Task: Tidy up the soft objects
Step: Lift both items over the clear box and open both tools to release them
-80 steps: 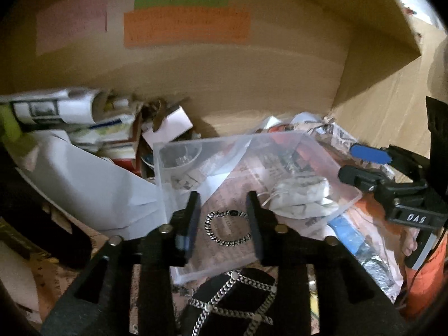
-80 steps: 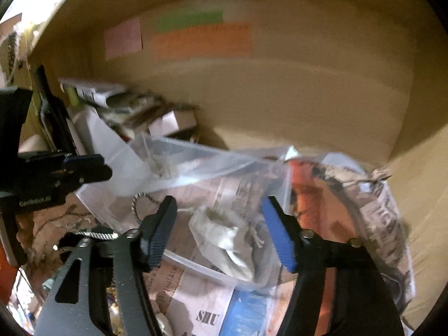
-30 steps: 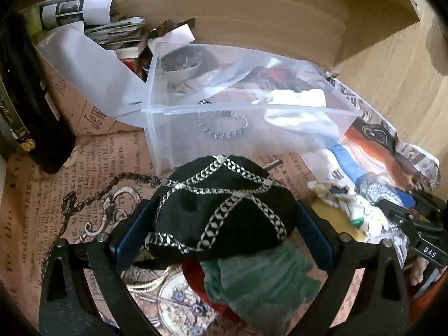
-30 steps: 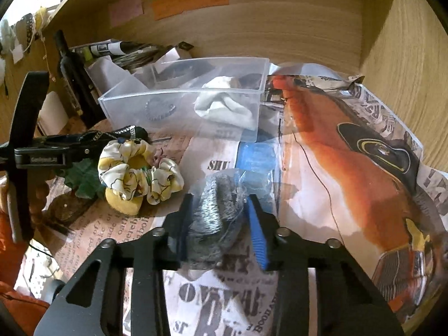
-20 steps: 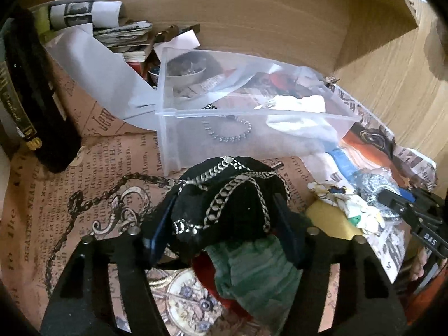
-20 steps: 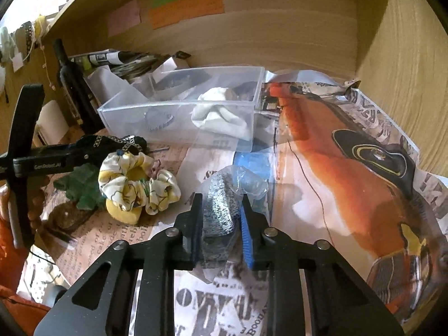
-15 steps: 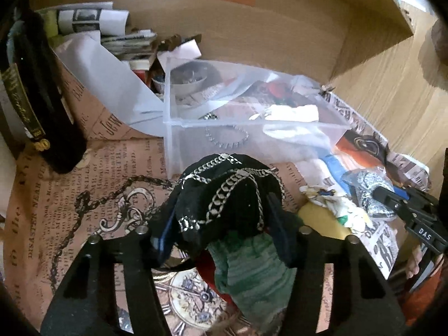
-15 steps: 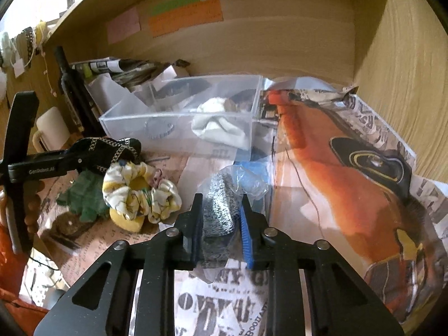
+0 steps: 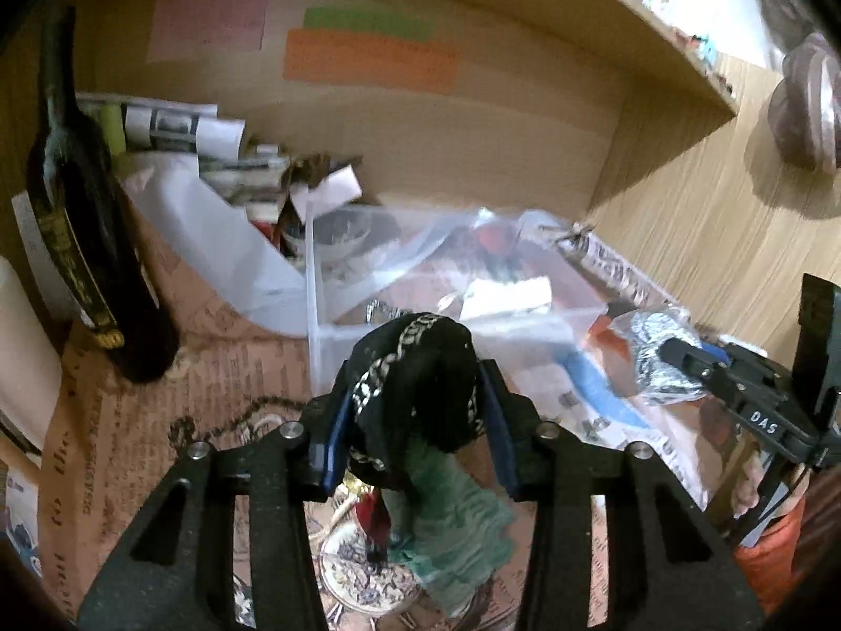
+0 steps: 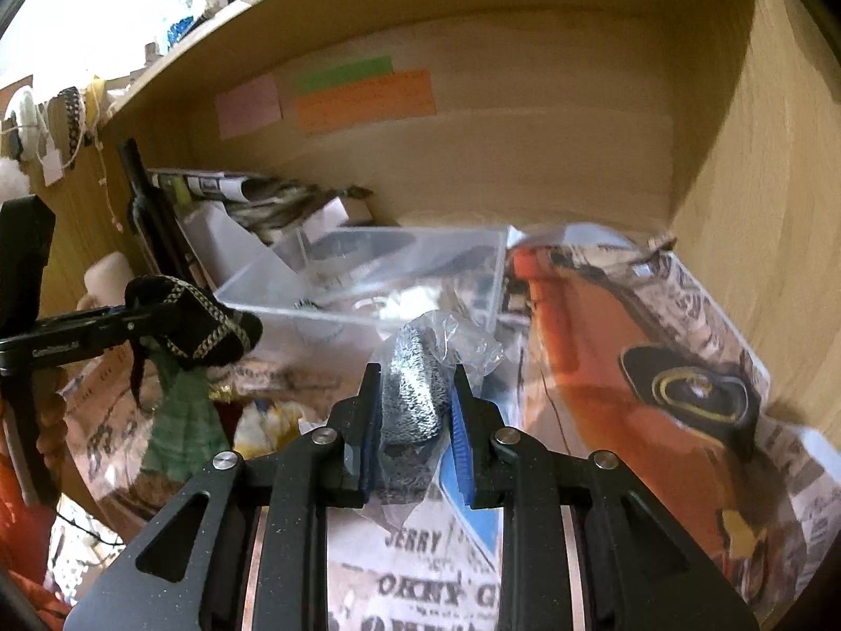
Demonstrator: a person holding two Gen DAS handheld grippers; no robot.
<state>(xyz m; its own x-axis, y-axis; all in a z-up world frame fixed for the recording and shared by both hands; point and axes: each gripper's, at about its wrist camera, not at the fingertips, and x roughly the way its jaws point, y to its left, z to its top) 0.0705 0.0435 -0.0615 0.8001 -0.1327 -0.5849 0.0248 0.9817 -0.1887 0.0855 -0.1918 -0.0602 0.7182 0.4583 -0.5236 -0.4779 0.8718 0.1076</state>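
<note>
Left wrist view is showing the left tool (image 9: 415, 405) clenched on a black chain-trimmed fabric piece (image 9: 420, 368) at lower centre of the frame, with a green cloth (image 9: 452, 515) dangling below it between the tool's arms; whether the green cloth is attached to the black piece or only caught with it is hard to tell. The lower end of the green cloth is running out of focus near the bottom edge. Just above the black piece, a clear plastic bin (image 9: 368, 315) is sitting at centre frame, its near wall blurred and its contents hard to make out apart from a pale lump. A dark bottle (image 9: 89, 263) is standing at the left edge, and coloured paper notes (image 9: 368, 58) are sticking to the wooden back wall at upper centre.

In the right wrist view, the right tool (image 10: 415, 420) is squeezing a grey knitted item in a clear plastic bag (image 10: 418, 384) at lower centre, raised above the newspaper-covered bench (image 10: 657, 394). The same bin is lying just beyond the bag at centre frame, its top open. The left tool is appearing at mid left, holding the black piece up beside the bin's near left corner. The wooden side wall (image 10: 762, 210) is closing off the right of the frame, with bare newspaper lying between it and the bin.
</note>
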